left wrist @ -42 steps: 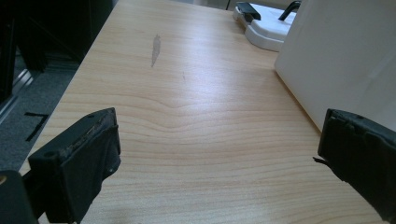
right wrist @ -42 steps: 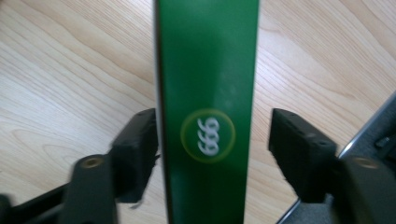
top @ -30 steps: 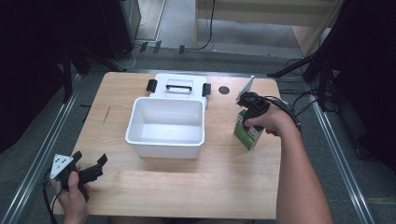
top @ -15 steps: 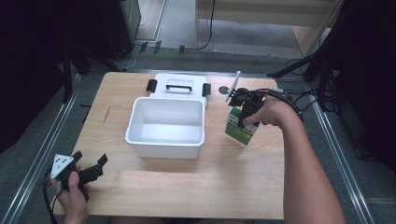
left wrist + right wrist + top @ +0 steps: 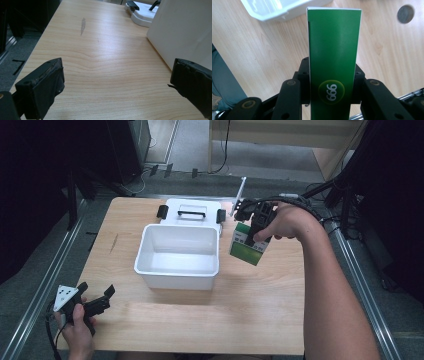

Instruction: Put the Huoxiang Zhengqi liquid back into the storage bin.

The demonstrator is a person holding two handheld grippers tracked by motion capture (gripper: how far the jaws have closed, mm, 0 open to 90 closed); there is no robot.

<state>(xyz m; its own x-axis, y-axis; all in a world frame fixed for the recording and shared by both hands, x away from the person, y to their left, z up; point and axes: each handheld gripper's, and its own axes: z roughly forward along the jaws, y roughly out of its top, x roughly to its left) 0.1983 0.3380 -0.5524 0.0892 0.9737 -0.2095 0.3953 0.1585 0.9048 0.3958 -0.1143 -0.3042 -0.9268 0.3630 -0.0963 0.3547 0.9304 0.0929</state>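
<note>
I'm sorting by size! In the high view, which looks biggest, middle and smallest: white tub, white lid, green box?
1. white tub
2. white lid, partly hidden behind the tub
3. green box, lifted nearer the camera yet smallest

A green box (image 5: 333,62) stood mid-frame, clamped between black fingers (image 5: 292,100), above the wooden desk (image 5: 274,50).

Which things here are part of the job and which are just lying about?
In the job:
- green box, clamped in the right gripper, off the table
- white bin, open, just left of the box

Lying about:
- lid behind the bin
- round grey insert in the tabletop
- left gripper, open, at the table's near left corner
</note>
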